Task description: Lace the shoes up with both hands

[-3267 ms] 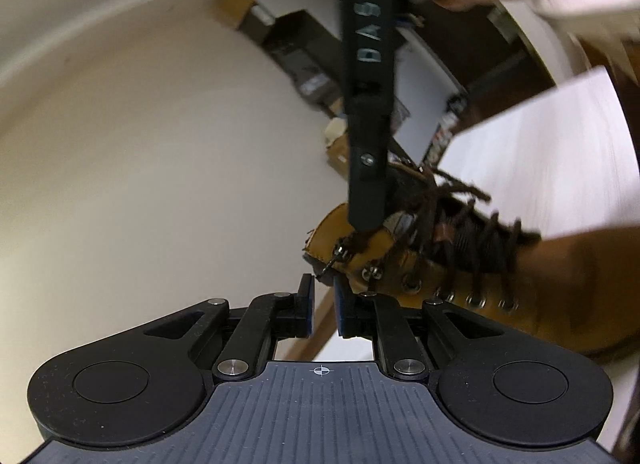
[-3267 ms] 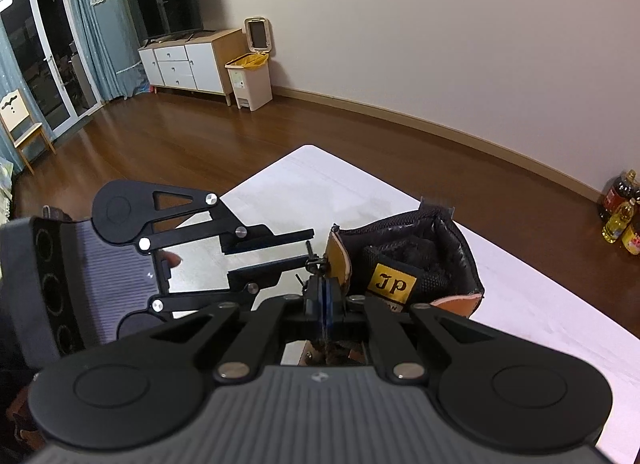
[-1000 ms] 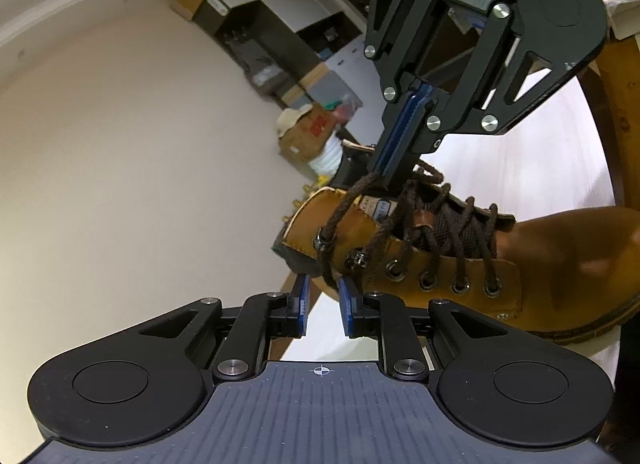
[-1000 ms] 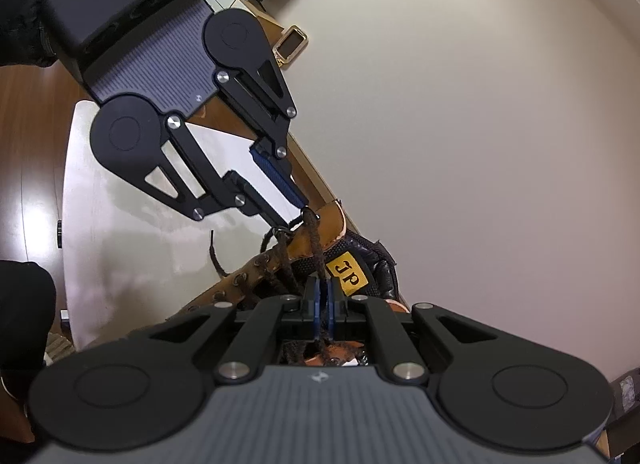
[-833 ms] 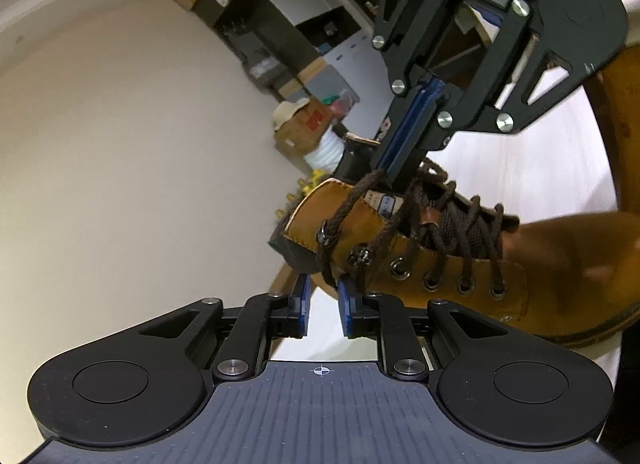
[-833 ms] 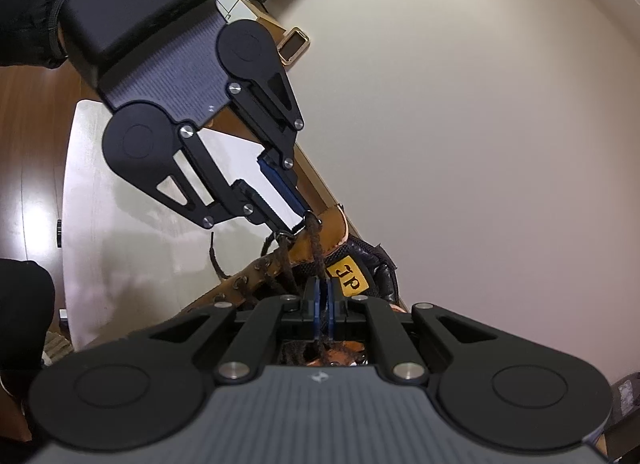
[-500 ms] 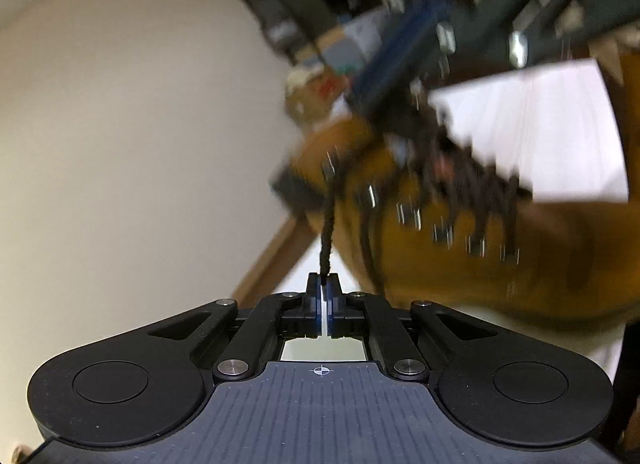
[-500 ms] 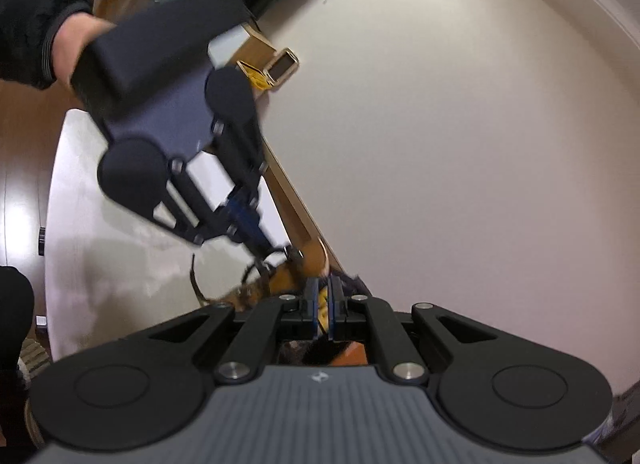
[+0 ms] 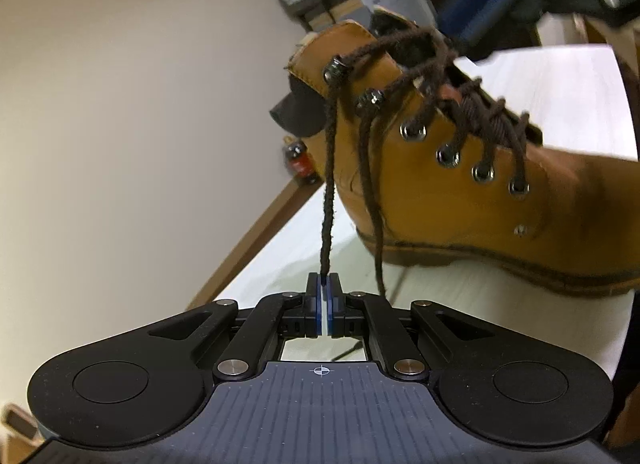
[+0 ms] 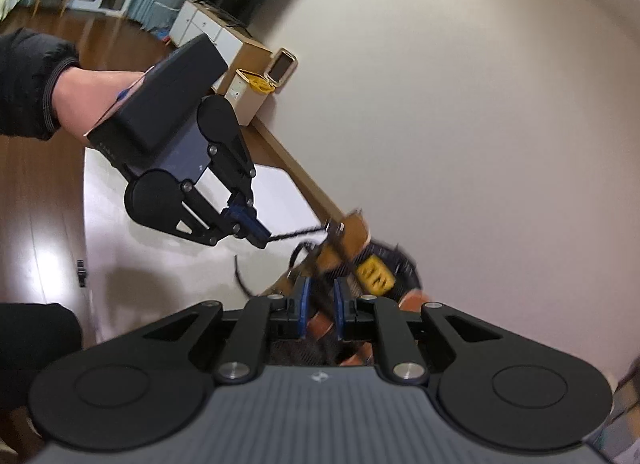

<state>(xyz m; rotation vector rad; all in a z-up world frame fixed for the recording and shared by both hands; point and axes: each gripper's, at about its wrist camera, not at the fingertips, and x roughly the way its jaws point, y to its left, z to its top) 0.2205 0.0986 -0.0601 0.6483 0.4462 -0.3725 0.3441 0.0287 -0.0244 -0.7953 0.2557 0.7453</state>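
1. The boot [image 9: 460,168] is lying just ahead of the left gripper [image 9: 324,284], on the white surface [image 9: 560,80]. Its lower eyelets are already carrying the crossed brown lace [image 9: 328,184], so I judge the lacing mostly done; the two top hooks and the tying seem left.
2. The left gripper is pinching one lace end between closed jaws, and the lace is running taut up to the top hook [image 9: 334,70].
3. A second lace end [image 9: 372,192] is hanging loose just right of this gripper.
4. The right gripper [image 10: 320,296] is hovering over the boot opening with jaws partly open, holding nothing as far as I can see.
5. A small bin [image 10: 256,92] is standing far behind, by the wall; its content is too small to tell.
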